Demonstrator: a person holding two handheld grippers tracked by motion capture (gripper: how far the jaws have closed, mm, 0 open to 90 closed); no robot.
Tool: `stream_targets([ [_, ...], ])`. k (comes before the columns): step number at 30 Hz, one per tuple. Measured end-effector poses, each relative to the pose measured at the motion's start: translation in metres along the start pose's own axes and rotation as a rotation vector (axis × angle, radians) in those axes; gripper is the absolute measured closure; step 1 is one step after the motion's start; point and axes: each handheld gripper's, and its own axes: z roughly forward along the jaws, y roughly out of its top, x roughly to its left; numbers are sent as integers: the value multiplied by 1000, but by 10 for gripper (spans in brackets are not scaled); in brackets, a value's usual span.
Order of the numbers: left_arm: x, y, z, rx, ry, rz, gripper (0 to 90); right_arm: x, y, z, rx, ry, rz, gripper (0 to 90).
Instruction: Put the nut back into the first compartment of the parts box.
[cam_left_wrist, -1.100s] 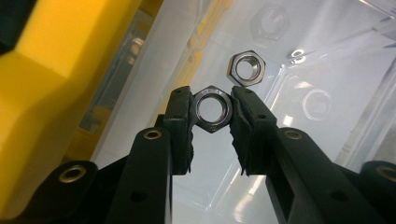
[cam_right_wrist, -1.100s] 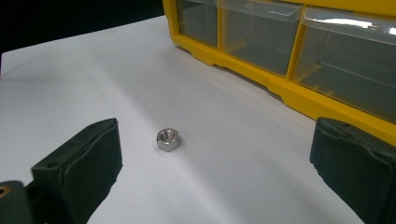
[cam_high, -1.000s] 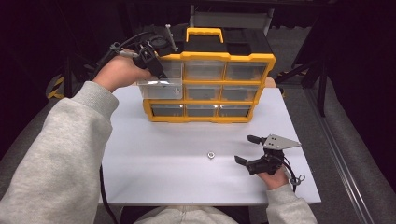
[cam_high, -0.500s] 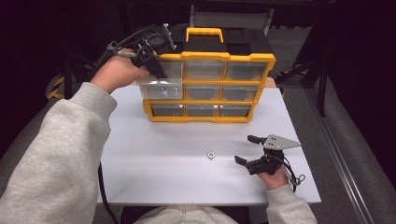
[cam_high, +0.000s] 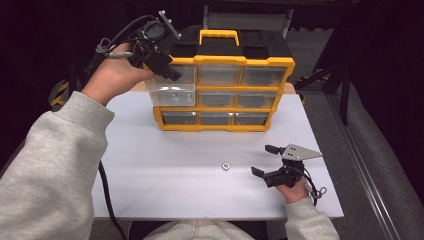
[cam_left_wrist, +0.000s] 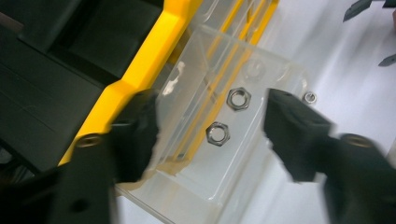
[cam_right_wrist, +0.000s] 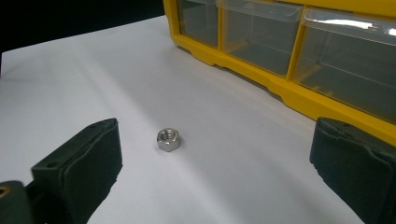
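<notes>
A yellow organizer (cam_high: 227, 61) with clear drawers stands at the back of the white table (cam_high: 165, 165). Its middle-left drawer (cam_high: 172, 96) is pulled out and holds two steel nuts (cam_left_wrist: 238, 98), (cam_left_wrist: 217, 134). My left gripper (cam_high: 167, 67) hovers just above this drawer (cam_left_wrist: 243, 154). Its jaws have just been opening and stand apart with nothing gripped between them (cam_left_wrist: 212, 116). A single loose nut (cam_high: 225, 165) lies on the table. My right gripper (cam_high: 261, 160) rests to its right, open and facing the nut (cam_right_wrist: 168, 139), which lies ahead of the gap between its jaws (cam_right_wrist: 219, 154).
The organizer's other drawers (cam_high: 255, 76) are pushed in, and its black handle recess (cam_high: 220, 45) is on top. A black cable (cam_high: 107, 195) trails off the table's left front. Dark floor and frame parts surround the table.
My left gripper has lifted a little up and away from the pulled-out drawer, and its jaws have gone from shut to apart. The right gripper and the loose nut have stayed put.
</notes>
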Motion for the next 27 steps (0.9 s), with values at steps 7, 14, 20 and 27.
stream_targets([
  [7,-29,5,-5,-59,-26,47,141,0,0,-1,-6,0,-2,27],
  [14,-58,12,4,-83,-68,129,129,0,1,-1,-7,-5,-4,27],
  [20,-78,16,20,-86,-122,176,125,0,1,-2,-13,-2,-3,27],
  [27,-102,13,50,-84,-169,216,130,0,1,-3,-15,-3,-2,27],
])
